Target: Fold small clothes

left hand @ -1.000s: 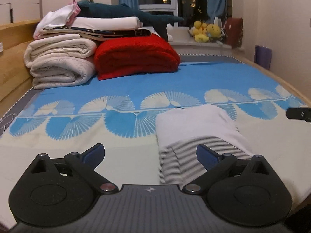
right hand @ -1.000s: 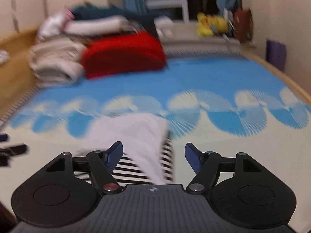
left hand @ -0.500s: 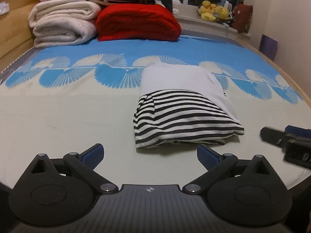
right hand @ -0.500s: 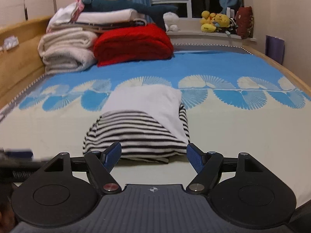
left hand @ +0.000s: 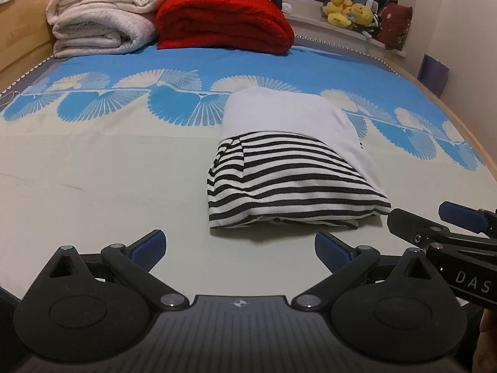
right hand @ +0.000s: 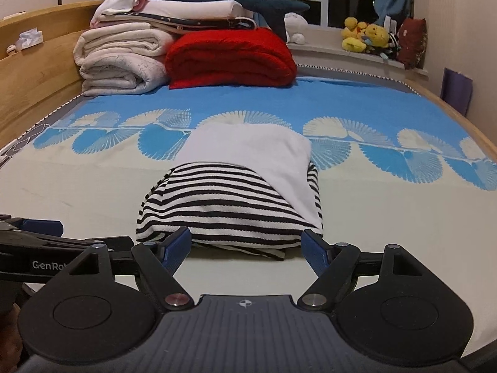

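Observation:
A folded black-and-white striped garment with a plain white part lies flat on the bed; it also shows in the right wrist view. My left gripper is open and empty, hovering just in front of the garment's near left corner. My right gripper is open and empty, close to the garment's near edge, its jaws either side of it without touching. The right gripper shows at the right edge of the left wrist view. The left gripper shows at the left edge of the right wrist view.
Folded cream blankets and a red blanket are stacked at the far end of the bed, with a shark plush on top. A wooden bed frame runs along the left. Plush toys sit on the windowsill.
Both grippers have pulled back from the garment toward the near edge of the bed and tilted down. The garment lies still, folded.

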